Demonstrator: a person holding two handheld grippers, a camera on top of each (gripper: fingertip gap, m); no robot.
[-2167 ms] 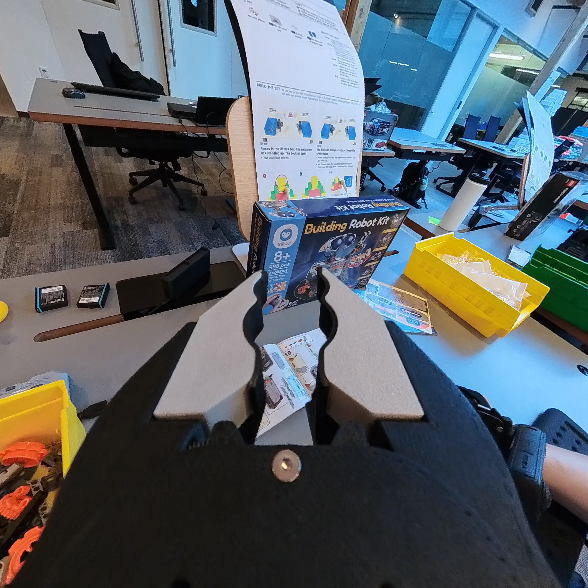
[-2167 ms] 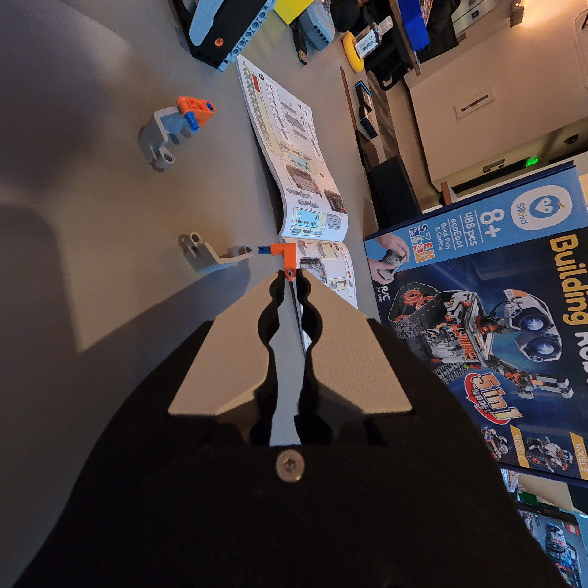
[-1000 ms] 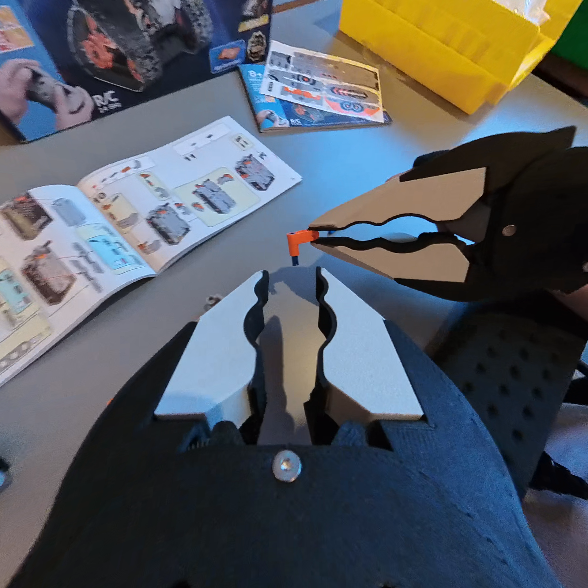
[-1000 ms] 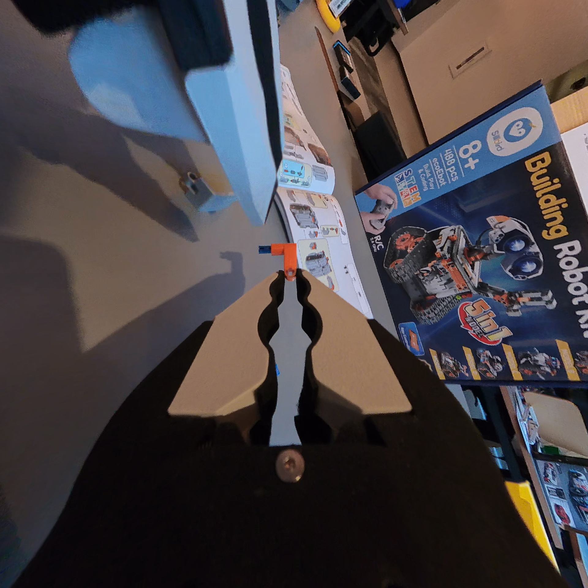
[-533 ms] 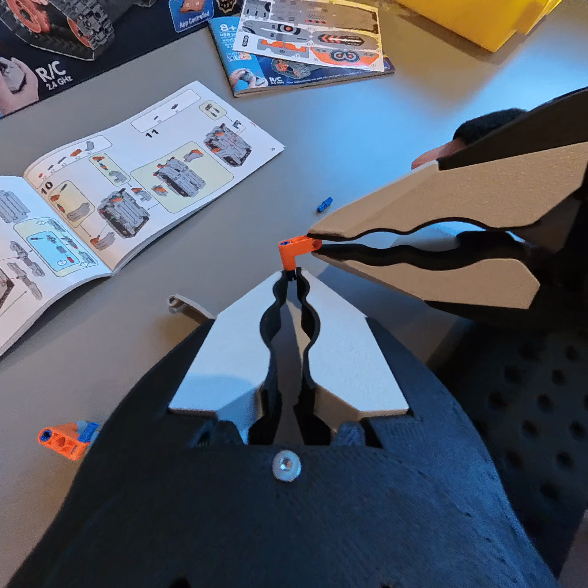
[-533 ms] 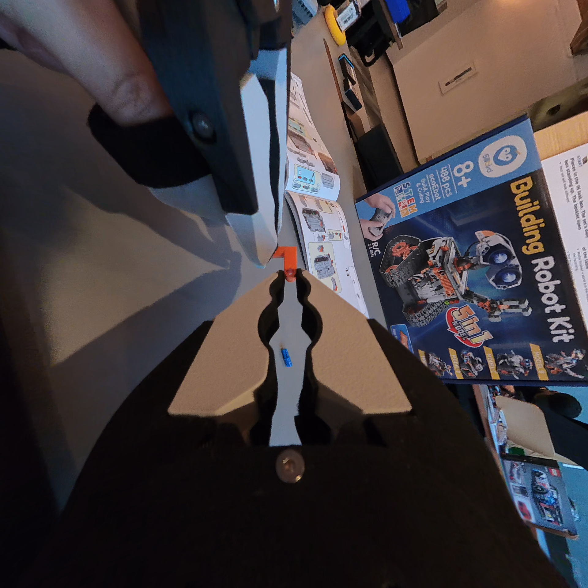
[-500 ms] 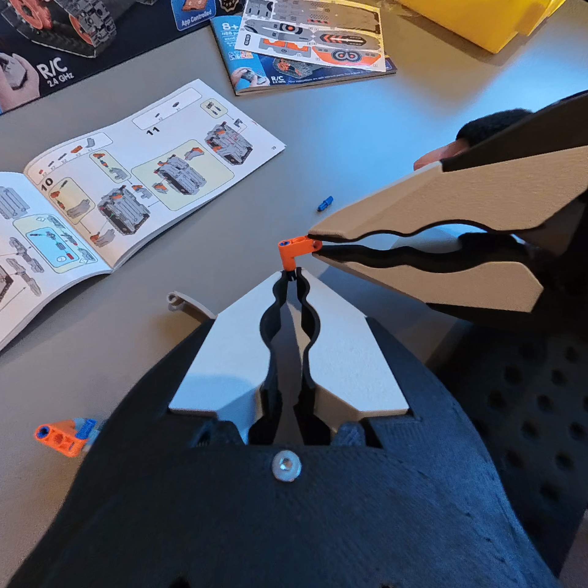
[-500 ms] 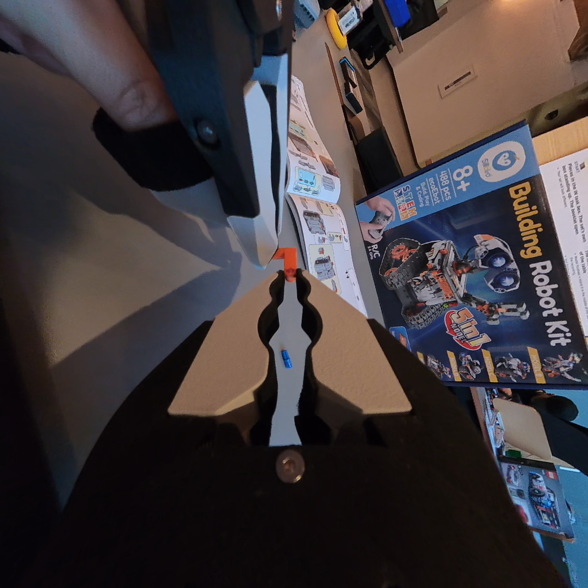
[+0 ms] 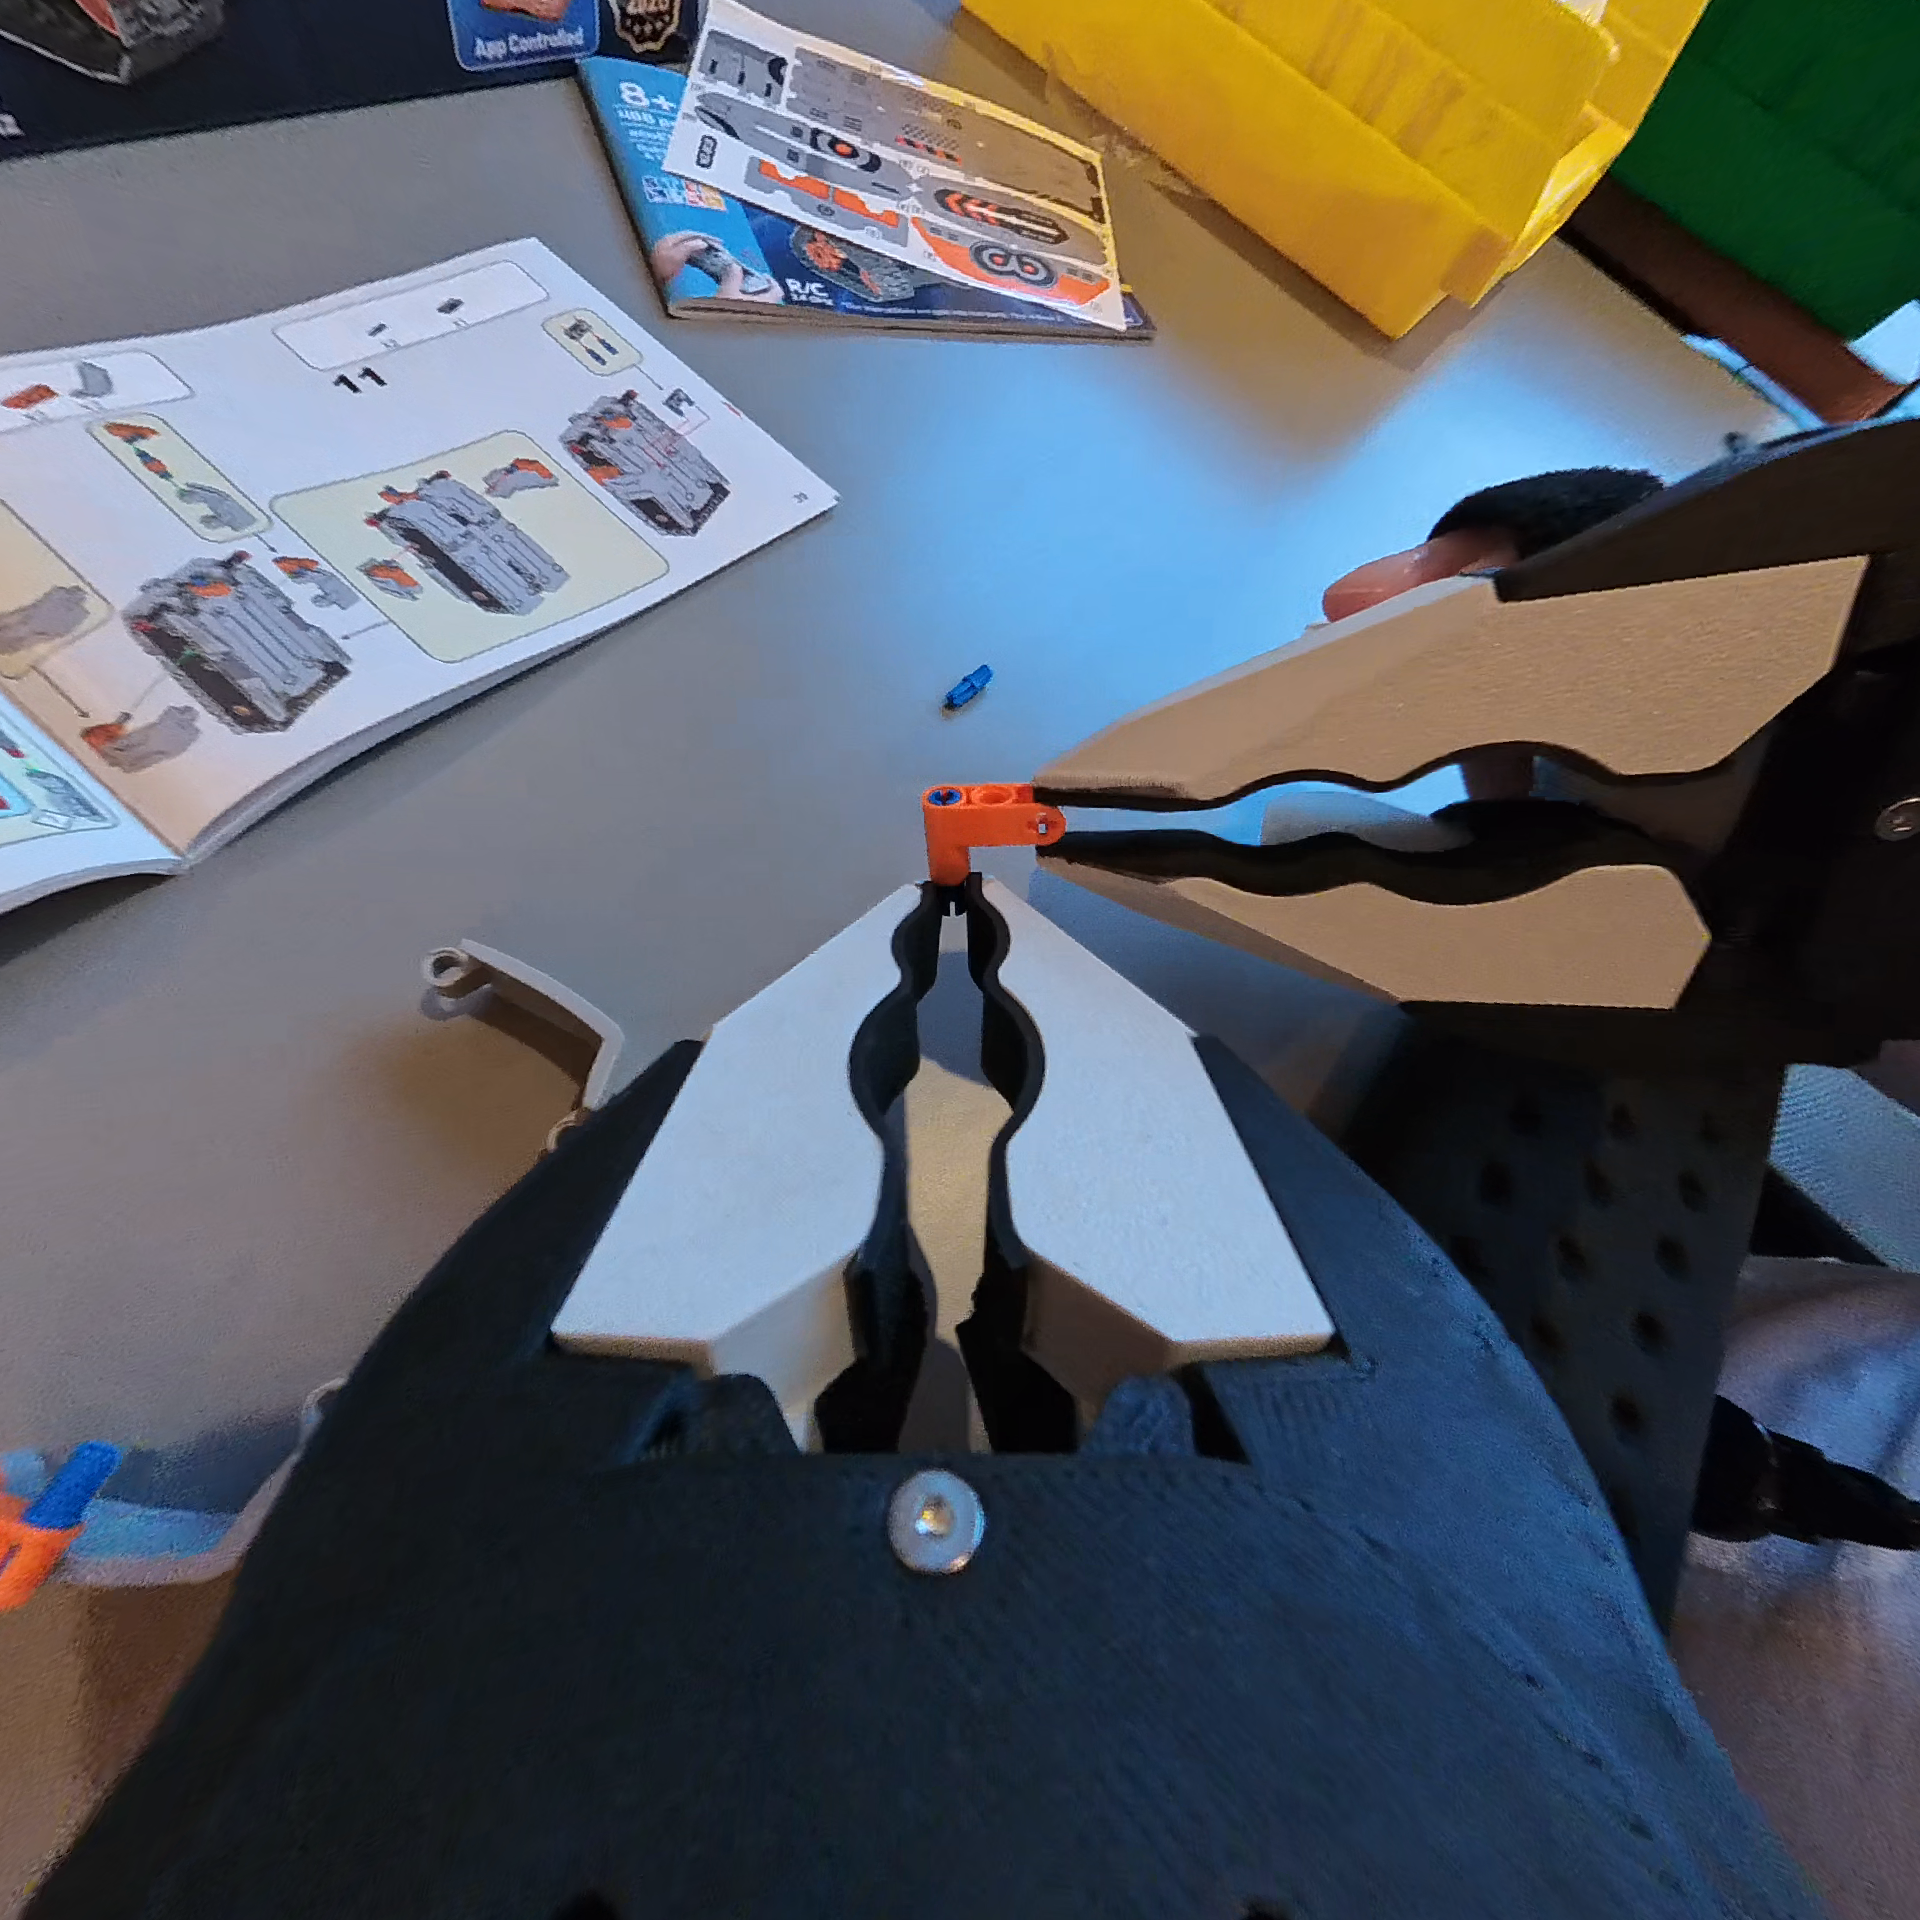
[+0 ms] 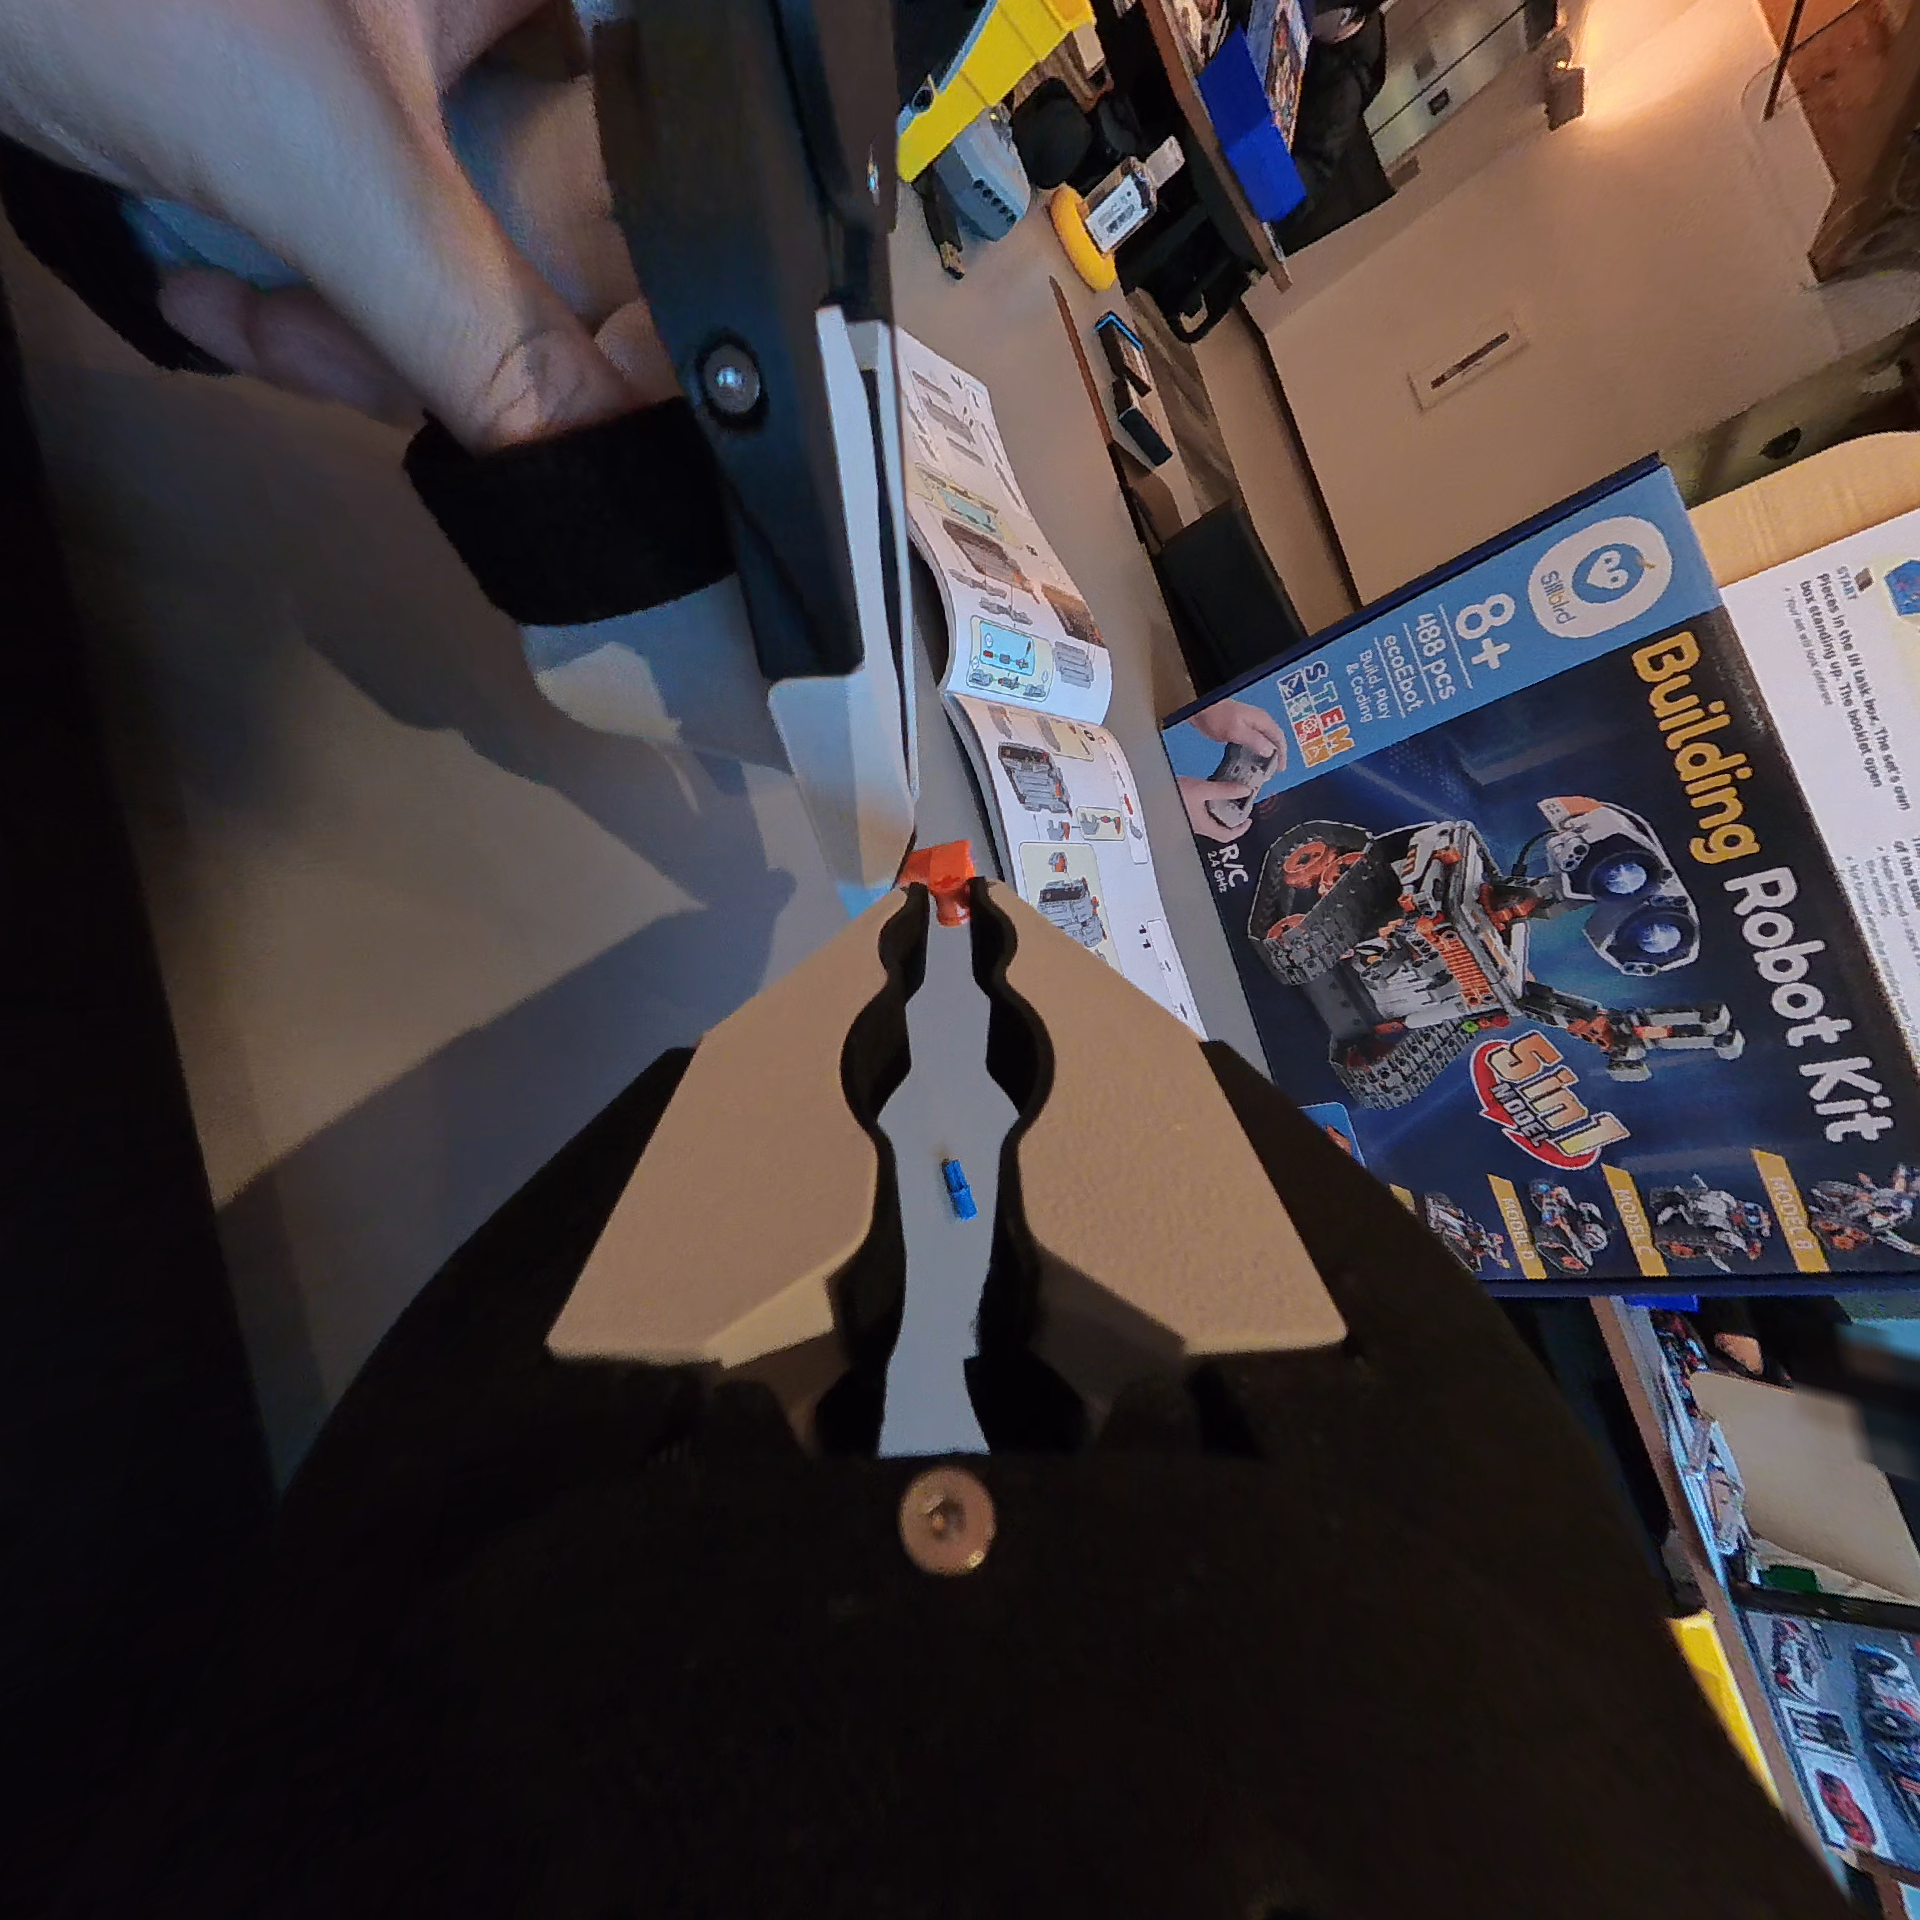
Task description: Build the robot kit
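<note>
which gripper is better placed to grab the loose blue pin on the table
Right, probably: the right gripper hangs directly over the blue pin. The left gripper sits farther off. Both are shut on the orange piece.

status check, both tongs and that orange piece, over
Right tongs shut on orange elbow piece, held above the grey table. Left tongs shut on the small pin at its lower end. Loose blue pin on table beyond, clear.

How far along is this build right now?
Done: orange connector is off the table, clamped in the right gripper. In hand: left gripper pinches the pin stub under it. Lying loose: blue pin and grey curved piece on the table.
</note>
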